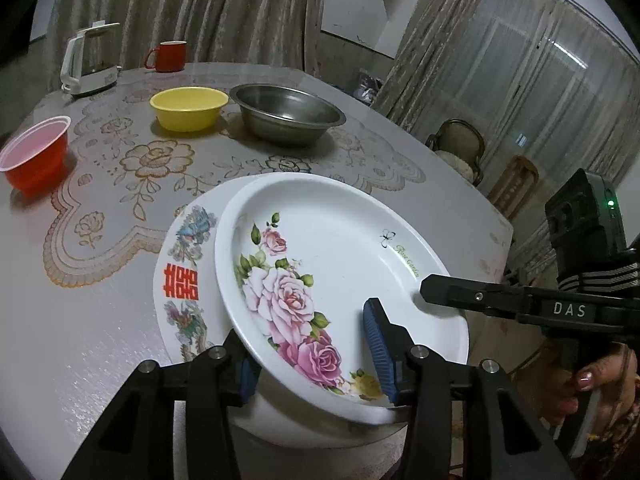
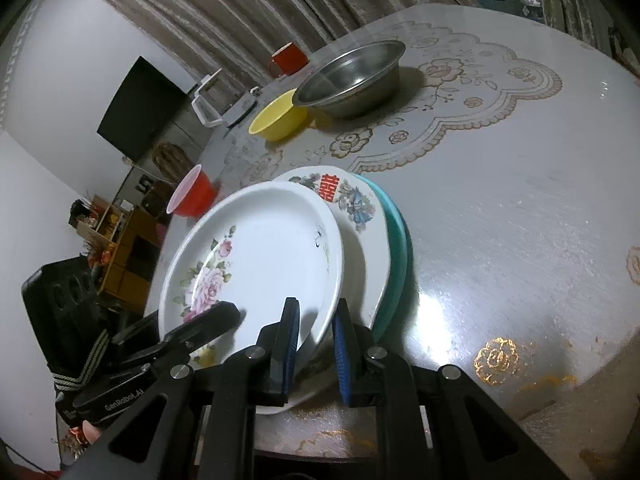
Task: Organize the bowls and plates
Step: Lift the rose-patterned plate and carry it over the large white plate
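Note:
A white rose-pattern plate (image 1: 340, 256) (image 2: 260, 252) tilts above a white plate with red characters (image 1: 180, 276) (image 2: 348, 200), which lies on a teal plate (image 2: 398, 248). My left gripper (image 1: 312, 344) has its blue pads on either side of the rose plate's near rim, one under, one inside. My right gripper (image 2: 316, 344) straddles the same plate's rim at the other side; its finger shows in the left wrist view (image 1: 452, 290). A yellow bowl (image 1: 188, 108) (image 2: 278, 120), a steel bowl (image 1: 286, 114) (image 2: 352, 76) and a red bowl (image 1: 34, 152) (image 2: 192, 196) stand farther off.
A white kettle (image 1: 90, 64) and a red mug (image 1: 168, 56) stand at the table's far side. The round table (image 2: 520, 220) has a lace-pattern cover. Chairs (image 1: 460, 148) stand beyond the table edge at the right.

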A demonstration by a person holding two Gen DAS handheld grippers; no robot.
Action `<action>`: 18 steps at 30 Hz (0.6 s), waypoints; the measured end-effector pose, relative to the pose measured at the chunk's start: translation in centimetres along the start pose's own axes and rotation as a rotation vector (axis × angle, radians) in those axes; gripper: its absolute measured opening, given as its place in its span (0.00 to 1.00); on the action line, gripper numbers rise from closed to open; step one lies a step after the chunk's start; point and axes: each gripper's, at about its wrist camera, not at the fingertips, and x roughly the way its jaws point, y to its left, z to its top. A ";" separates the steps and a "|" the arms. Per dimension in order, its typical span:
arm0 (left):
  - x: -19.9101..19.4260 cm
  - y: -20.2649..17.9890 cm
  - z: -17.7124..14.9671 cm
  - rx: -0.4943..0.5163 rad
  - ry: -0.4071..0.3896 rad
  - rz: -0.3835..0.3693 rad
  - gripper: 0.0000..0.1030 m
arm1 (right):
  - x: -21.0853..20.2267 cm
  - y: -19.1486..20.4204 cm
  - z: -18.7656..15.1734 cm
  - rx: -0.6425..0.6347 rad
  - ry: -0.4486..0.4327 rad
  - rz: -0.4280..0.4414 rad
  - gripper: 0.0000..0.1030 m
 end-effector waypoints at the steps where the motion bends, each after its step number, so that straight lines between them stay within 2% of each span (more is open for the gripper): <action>1: 0.0 0.0 0.0 -0.003 0.002 0.000 0.46 | -0.1 0.0 0.0 0.002 -0.001 0.000 0.15; 9: 0.6 1.0 0.1 -0.051 0.027 0.015 0.49 | 0.1 1.0 0.3 -0.049 0.016 -0.058 0.16; 18: 0.7 0.9 0.4 -0.024 0.035 0.062 0.50 | 1.1 1.7 0.8 -0.071 0.047 -0.090 0.16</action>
